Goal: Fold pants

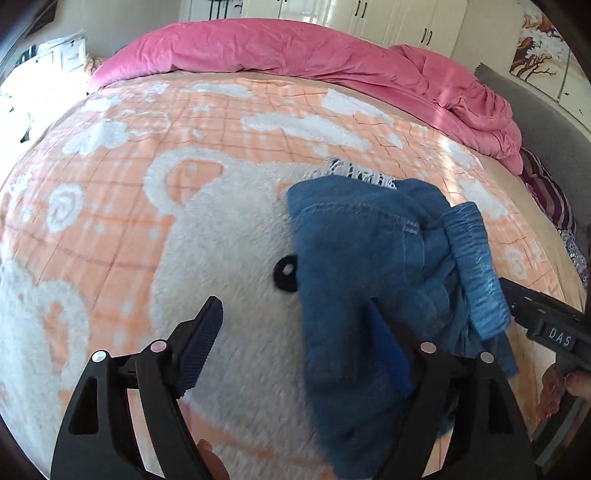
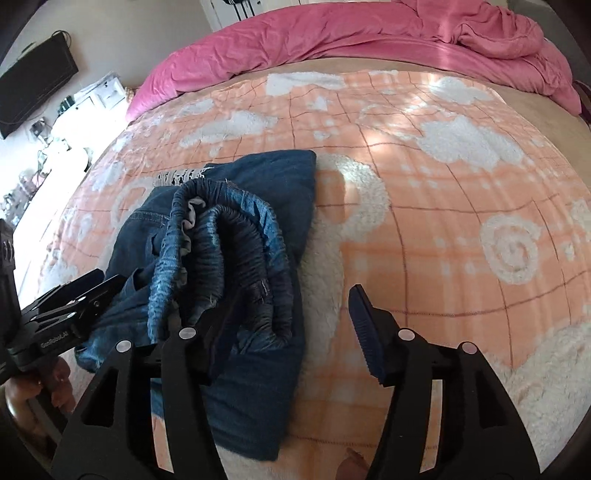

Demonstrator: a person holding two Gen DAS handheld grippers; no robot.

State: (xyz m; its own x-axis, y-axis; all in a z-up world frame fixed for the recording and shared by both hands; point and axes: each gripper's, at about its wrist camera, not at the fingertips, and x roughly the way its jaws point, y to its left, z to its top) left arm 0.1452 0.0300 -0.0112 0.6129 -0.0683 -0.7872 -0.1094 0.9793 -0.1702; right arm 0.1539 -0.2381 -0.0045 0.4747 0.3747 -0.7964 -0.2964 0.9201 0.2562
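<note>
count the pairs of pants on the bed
1: blue denim pants, folded in a bundle on the orange and white blanket, between the open grippers. Nothing else looks like pants; the pink duvet could hide more.

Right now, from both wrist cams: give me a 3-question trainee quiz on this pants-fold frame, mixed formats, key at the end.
1. True or false: the left gripper and the right gripper both have their jaws spread open.
2. Multiple choice: the blue jeans lie on A) a wooden floor, B) the peach and white fleece blanket, C) a chair.
3. Fill in: the bunched bedding along the far edge of the bed is a ____ duvet.

Key: 1 true; 2 B; 3 pink.
</note>
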